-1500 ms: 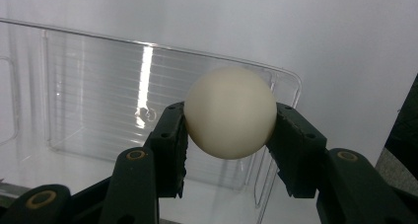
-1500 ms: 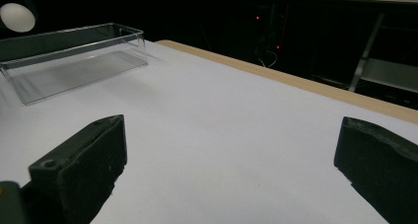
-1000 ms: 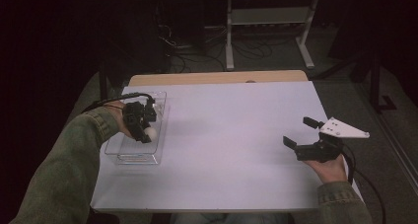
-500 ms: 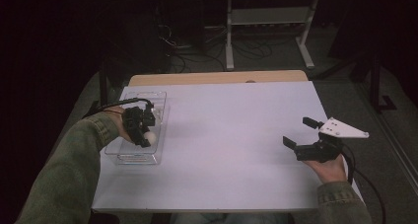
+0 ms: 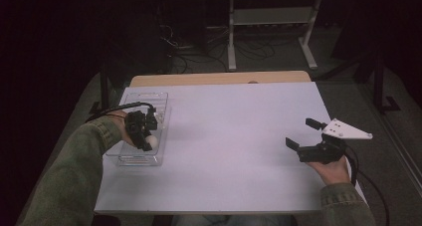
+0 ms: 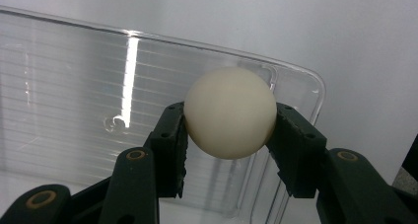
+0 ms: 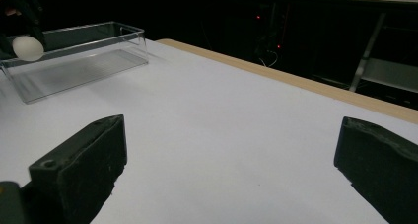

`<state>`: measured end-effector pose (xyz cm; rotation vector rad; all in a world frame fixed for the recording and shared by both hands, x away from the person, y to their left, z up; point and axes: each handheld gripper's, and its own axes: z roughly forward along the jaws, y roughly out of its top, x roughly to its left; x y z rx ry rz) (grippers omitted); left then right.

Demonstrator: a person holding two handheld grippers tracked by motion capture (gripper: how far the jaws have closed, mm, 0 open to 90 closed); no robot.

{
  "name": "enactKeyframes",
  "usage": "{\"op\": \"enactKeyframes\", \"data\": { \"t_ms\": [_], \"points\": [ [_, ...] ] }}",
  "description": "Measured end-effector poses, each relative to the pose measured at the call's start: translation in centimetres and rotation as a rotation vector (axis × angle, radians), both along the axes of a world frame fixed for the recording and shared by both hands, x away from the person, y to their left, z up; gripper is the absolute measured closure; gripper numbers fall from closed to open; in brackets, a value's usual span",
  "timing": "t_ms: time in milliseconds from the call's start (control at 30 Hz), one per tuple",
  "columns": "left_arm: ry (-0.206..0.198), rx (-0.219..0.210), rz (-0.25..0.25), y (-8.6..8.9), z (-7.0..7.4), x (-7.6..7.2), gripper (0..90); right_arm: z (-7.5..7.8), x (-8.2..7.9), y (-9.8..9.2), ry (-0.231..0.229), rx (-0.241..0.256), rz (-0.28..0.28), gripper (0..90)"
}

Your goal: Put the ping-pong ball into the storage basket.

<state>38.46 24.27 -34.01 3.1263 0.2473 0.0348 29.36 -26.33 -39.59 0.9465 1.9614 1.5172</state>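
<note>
Item 1, nearest: right gripper (image 5: 304, 134), resting low at the table's (image 5: 234, 136) right side w/ jaws standing wide apart and nothing betw. them; in the right gripper view its 2 black jaws are framing bare white tabletop.

Item 2: left gripper (image 6: 227, 135), clamping a white ball (image 6: 229, 112) across its widest part, 1 pad on each side. In the high view the ball (image 5: 152, 142) is hanging over the near end of the clear tray (image 5: 149, 161), at the table's left.

Handling, as judged: ball is looking light, hard, smooth, like a ping-pong ball, so prob. slippery and apt to pop out or roll if pinched off-centre. Best hold = across the equator, gentle squeeze. Tray is looking thin, rigid, light; likely sliding if nudged.

Item 3, hard to make out: whether the ball is touching the tray floor or hanging above it, can't tell. Ball's underside is hiding behind the jaws. Room beyond the table is sitting too dark to read, bar a pale stand (image 5: 271, 22) and some cables.
</note>
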Motion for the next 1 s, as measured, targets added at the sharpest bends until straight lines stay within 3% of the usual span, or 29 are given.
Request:
{"op": "enactKeyframes", "data": {
  "t_ms": [200, 1000],
  "points": [
    [0.008, -0.019, 0.009, 0.3, -0.6, 0.0, 51.6, 0.0, 0.0, 0.0, 0.002, -0.001, -0.001, 0.0],
    [0.039, -0.018, 0.022, 0.7, -3.4, 0.2, 51.6, -0.1, -0.1, 0.1, 0.007, -0.01, 0.004, 0.0]
  ]
}}
